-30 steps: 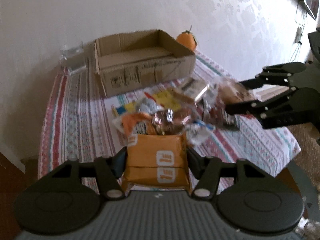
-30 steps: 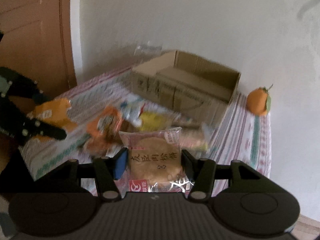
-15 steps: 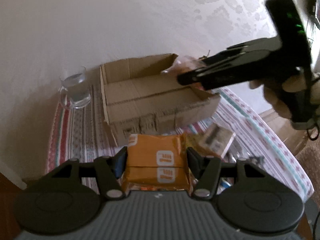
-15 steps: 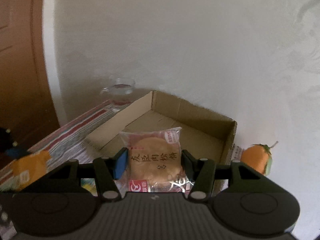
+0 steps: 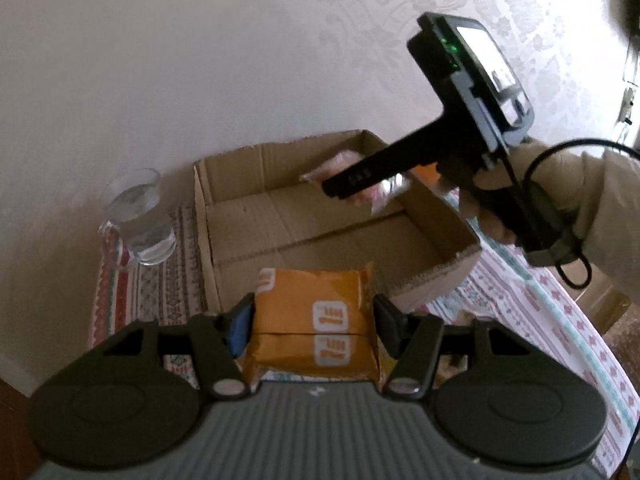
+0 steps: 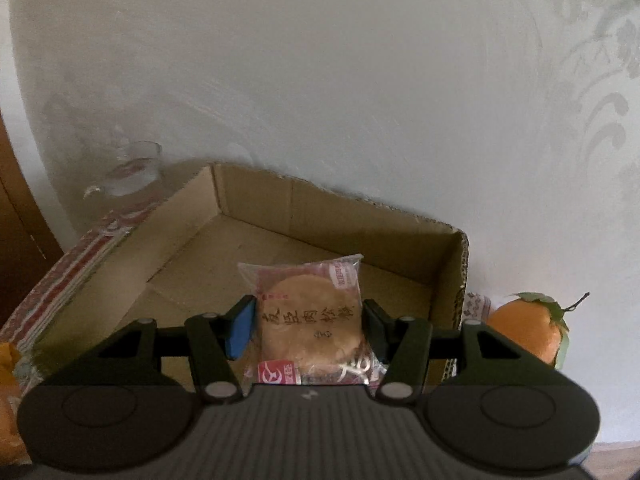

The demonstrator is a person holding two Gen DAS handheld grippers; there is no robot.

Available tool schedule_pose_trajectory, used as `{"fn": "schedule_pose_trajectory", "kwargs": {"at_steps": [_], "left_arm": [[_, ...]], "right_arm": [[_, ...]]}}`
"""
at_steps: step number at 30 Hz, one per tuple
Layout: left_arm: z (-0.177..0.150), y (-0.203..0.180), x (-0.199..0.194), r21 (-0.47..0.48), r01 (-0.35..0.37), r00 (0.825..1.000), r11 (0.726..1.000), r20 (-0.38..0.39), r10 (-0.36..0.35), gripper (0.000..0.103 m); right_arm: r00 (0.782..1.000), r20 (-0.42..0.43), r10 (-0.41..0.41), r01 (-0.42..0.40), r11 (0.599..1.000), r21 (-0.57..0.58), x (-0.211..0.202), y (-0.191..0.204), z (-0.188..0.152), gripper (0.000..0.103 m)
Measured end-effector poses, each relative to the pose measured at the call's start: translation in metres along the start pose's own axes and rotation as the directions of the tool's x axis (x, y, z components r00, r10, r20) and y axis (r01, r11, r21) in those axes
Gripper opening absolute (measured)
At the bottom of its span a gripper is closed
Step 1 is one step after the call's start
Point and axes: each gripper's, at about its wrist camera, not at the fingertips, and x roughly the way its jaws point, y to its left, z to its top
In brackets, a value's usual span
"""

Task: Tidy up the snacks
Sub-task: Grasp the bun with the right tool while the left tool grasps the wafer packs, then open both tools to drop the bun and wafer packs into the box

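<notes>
My left gripper (image 5: 314,314) is shut on an orange snack packet (image 5: 314,312) and holds it over the near wall of the open cardboard box (image 5: 248,216). My right gripper (image 6: 306,320) is shut on a clear-wrapped round pastry (image 6: 310,316) and holds it above the inside of the box (image 6: 256,248). In the left wrist view the right gripper (image 5: 360,178) reaches in from the right over the box's far right part, with the pastry packet (image 5: 384,188) between its fingers. The box floor looks bare.
A glass of water (image 5: 138,216) stands left of the box on the striped tablecloth (image 5: 532,304). An orange fruit with leaves (image 6: 528,328) sits right of the box. A pale wall is close behind. A few loose snacks show near the box's front.
Both grippers have moved from the snack pile toward the box, each carrying its packet. The right gripper is now farther over the box, the left at its near wall.
</notes>
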Motion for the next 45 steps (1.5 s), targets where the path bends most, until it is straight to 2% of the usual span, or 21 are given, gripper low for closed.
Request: {"fn": "schedule_pose_trajectory", "kwargs": {"at_steps": [2,5,7,15,20,24,26,29,30,36,38,45], "left_arm": [[0.006,0.002,0.008,-0.01,0.002,1.0,1.0,-0.001,-0.002,0.061],[0.017,0.006,0.019,-0.016,-0.006,1.0,1.0,-0.005,0.006,0.061],[0.024,0.006,0.025,-0.017,-0.015,1.0,1.0,-0.003,0.015,0.061],[0.065,0.012,0.061,-0.03,-0.046,0.999,0.998,-0.005,0.046,0.061],[0.082,0.022,0.11,-0.047,-0.07,0.995,0.996,-0.077,0.066,0.061],[0.086,0.028,0.136,-0.063,-0.097,0.991,0.993,-0.1,0.09,0.062],[0.086,0.031,0.142,-0.066,-0.102,0.991,0.993,-0.098,0.095,0.074],[0.083,0.035,0.138,-0.085,-0.131,0.99,0.988,-0.063,0.126,0.09],[0.083,0.035,0.134,-0.093,-0.133,0.99,0.987,-0.054,0.129,0.091],[0.076,0.027,0.101,-0.085,-0.105,0.994,0.991,-0.023,0.104,0.091],[0.074,0.023,0.086,-0.073,-0.119,0.993,0.99,-0.008,0.119,0.091],[0.046,0.004,0.031,-0.025,-0.089,0.996,0.996,0.027,0.09,0.091]], "right_arm": [[1.0,0.001,0.007,-0.007,1.0,0.016,0.004,-0.005,0.0,0.068],[1.0,0.007,0.013,-0.014,0.999,0.035,0.003,-0.01,-0.004,0.07],[0.999,0.015,0.028,-0.029,0.999,0.043,-0.004,-0.013,-0.01,0.075],[0.995,0.092,0.04,-0.036,0.998,-0.045,-0.062,-0.017,-0.03,0.097],[0.992,0.121,0.044,-0.036,0.997,-0.067,-0.09,-0.02,-0.042,0.101],[0.991,0.131,0.027,-0.016,0.996,-0.085,-0.107,-0.017,-0.054,0.103],[0.992,0.125,0.03,-0.019,0.996,-0.083,-0.111,-0.016,-0.06,0.103],[0.992,0.123,0.026,-0.015,0.996,-0.086,-0.115,-0.014,-0.069,0.103],[0.992,0.125,0.021,-0.01,0.996,-0.089,-0.116,-0.013,-0.071,0.103],[0.992,0.123,0.019,-0.009,0.996,-0.084,-0.125,0.0,-0.084,0.103],[0.992,0.122,0.016,-0.008,0.997,-0.073,-0.13,0.005,-0.09,0.103],[0.993,0.112,0.03,-0.025,0.999,-0.039,-0.15,0.027,-0.122,0.103]]}}
